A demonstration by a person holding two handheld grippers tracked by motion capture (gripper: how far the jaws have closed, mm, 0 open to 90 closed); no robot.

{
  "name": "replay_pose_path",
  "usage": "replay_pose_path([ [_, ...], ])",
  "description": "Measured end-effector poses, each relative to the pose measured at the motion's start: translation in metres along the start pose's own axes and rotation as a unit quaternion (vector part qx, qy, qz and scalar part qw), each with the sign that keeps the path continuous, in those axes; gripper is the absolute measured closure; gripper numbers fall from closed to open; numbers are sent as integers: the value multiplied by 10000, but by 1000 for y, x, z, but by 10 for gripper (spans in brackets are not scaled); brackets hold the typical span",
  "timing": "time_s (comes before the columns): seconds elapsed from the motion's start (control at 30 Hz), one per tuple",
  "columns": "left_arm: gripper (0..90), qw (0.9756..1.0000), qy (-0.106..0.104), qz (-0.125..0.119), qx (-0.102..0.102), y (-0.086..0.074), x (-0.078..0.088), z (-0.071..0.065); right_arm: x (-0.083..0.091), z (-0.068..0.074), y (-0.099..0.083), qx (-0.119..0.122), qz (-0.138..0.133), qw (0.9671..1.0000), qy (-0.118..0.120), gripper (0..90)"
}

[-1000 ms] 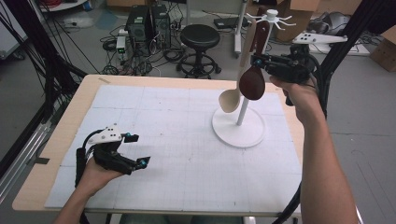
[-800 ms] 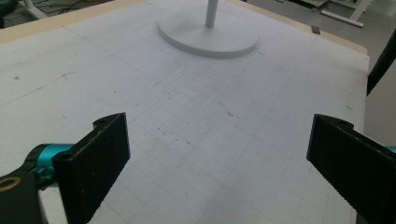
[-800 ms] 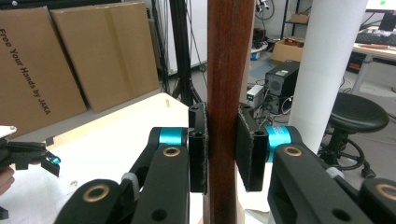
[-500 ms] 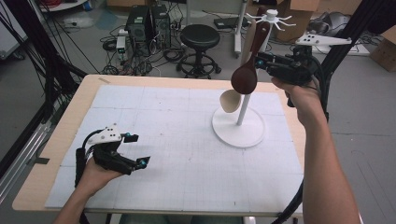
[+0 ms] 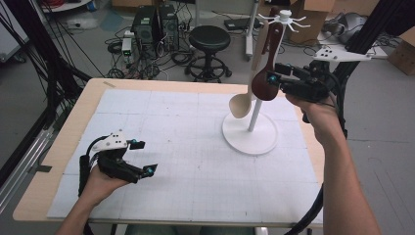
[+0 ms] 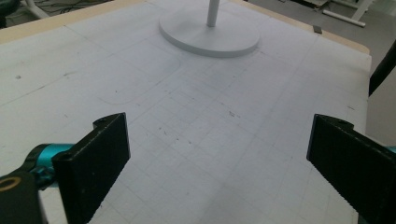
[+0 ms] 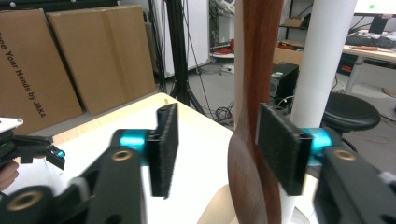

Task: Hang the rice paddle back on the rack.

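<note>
Now: right gripper (image 5: pixel 272 80) jaws just opening, pads off dark wooden spoon (image 5: pixel 266 78) hanging between them on white rack (image 5: pixel 254 113). Left gripper (image 5: pixel 142 156) open, empty, resting on mat (image 5: pixel 195 166).

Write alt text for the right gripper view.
The right gripper has just been opening, a dark wooden spoon hanging between its jaws with a gap at the left pad. A white stand pole rises behind; cardboard boxes stand at left.
</note>
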State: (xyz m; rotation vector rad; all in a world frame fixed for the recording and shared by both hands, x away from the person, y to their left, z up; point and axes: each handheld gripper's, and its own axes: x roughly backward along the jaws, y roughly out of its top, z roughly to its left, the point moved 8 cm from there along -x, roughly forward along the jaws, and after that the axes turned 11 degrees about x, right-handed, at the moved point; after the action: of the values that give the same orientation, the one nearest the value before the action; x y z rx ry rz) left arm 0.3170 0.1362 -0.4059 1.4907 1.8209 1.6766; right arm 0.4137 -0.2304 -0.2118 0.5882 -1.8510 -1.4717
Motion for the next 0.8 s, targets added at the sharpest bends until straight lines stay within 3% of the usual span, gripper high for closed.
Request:
replay_pose_path([
  [0.3,66,10000,-17,2,6,0,0,0,2,13,-19,-180,-106,9998,54,307],
  [0.53,66,10000,-29,8,16,-1,0,-2,6,22,-40,-245,-71,9997,58,254],
  [0.8,65,10000,4,20,44,-2,0,0,9,23,-51,-255,-35,9997,-15,186],
])
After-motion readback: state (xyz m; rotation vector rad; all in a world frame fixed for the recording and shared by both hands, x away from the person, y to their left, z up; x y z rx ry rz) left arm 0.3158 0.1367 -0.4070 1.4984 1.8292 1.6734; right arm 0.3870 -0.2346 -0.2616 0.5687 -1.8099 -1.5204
